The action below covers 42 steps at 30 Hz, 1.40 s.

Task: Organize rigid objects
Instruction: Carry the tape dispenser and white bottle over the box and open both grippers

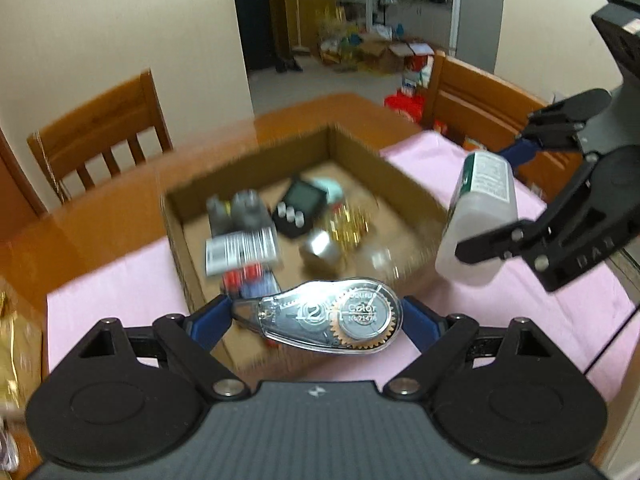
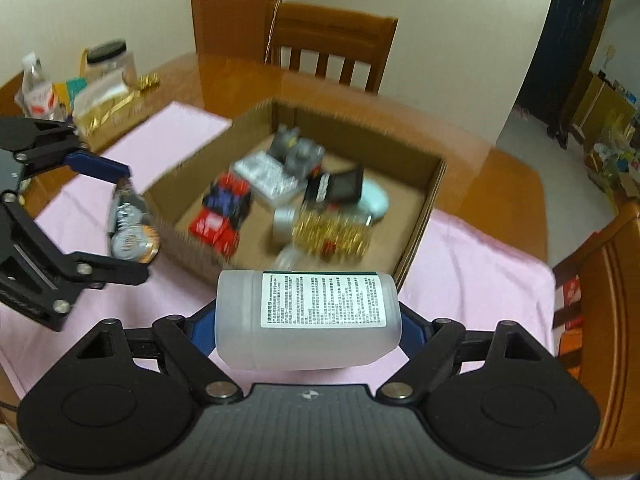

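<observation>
The left gripper (image 1: 316, 316) clamps the correction tape (image 1: 326, 320) by its ends, above the cardboard box's (image 1: 178, 236) near edge; it could pivot loose. The right gripper (image 2: 308, 320) grips the white bottle (image 2: 308, 320) lengthwise, beside the box; it may slip or hit the wall

A glossy wooden table (image 2: 500, 176) carries a pink cloth (image 2: 472, 264) — on it, an open cardboard box (image 2: 420, 216).

The cardboard box (image 2: 420, 216) sits on a cloth (image 2: 480, 264) spread over the worktop (image 2: 516, 184); small items lie inside it; a chair (image 2: 332, 48) stands behind; a jar (image 2: 108, 58) stands at the worktop's far left.
</observation>
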{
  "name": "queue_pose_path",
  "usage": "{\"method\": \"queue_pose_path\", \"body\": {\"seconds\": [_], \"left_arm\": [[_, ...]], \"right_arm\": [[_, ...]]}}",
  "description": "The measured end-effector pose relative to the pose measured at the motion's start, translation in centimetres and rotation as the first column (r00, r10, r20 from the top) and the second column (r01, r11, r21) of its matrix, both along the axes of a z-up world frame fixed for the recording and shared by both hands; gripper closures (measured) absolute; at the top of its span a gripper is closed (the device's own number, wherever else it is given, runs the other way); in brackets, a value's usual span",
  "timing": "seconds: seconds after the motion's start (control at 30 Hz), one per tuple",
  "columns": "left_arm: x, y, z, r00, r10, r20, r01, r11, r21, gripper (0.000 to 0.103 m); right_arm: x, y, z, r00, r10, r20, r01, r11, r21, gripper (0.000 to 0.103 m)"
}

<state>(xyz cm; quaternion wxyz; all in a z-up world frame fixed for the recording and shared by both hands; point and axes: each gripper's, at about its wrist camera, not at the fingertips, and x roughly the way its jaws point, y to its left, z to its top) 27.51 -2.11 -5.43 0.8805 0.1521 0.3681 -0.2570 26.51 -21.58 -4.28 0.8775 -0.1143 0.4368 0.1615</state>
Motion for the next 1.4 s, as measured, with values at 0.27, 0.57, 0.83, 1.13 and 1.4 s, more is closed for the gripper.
{"method": "queue_pose_path", "body": {"seconds": [0.27,0.57,0.83,1.13,1.4], "left_arm": [[4.1,-3.0,-2.8,0.999,0.039,-0.012,-0.039,0.999,-0.018,0.013],[3.7,-1.4,-3.2,0.986,0.157,0.053,-0.157,0.988,0.001,0.004],[2.3,1.5,-1.2,0.959,0.258,0.114,-0.258,0.966,-0.016,0.001],[2.2,2.9,0.1,0.935,0.332,0.125,-0.327,0.943,-0.060,0.001],[2.3,2.8,2.2,0.926,0.378,0.008,-0.378,0.925,-0.037,0.001]], "right_arm": [[3.9,0.0,0.3,1.000,-0.008,0.006,0.008,1.000,-0.019,0.016],[9.0,0.1,-0.1,1.000,-0.031,0.005,0.031,0.999,-0.017,0.016],[15.7,0.8,-2.7,0.994,-0.094,-0.056,0.093,0.995,-0.020,0.016],[15.1,0.4,-0.5,0.984,-0.171,-0.046,0.173,0.984,0.048,0.000],[8.7,1.3,1.4,0.955,-0.274,-0.111,0.269,0.961,-0.058,0.000]]}}
